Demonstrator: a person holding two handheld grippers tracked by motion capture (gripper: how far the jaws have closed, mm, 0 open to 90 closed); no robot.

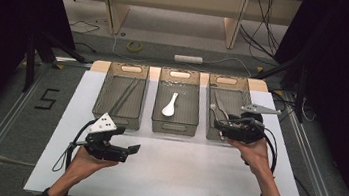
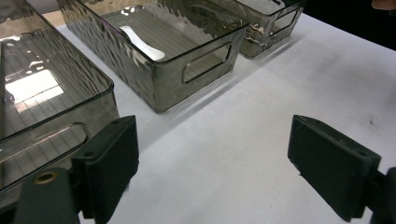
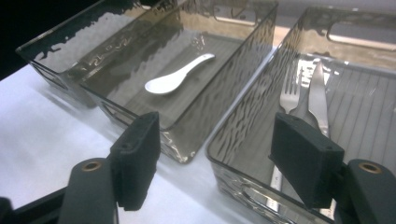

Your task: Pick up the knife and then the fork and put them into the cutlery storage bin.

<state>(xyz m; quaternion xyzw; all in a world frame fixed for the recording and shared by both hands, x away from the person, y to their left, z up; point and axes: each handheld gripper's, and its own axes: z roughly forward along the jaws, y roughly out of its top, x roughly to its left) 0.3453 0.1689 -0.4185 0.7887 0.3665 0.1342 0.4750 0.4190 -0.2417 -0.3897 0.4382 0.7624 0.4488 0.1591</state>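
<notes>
Over the right bin's (image 3: pixel 243 140) near rim, the right gripper (image 3: pixel 219 158) stands wide open and empty; fork (image 3: pixel 289 95) and knife (image 3: pixel 318 93) lie inside. Withdraw level, clearing the wall. Left gripper (image 2: pixel 212 158) open, empty.

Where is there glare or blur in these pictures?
Left gripper view: a bright glare patch on the left bin, and the black fingers close to the lens look soft. Right gripper view: rippled reflections on the bin walls, but the white spoon is sharp. High view: dark edges.
</notes>
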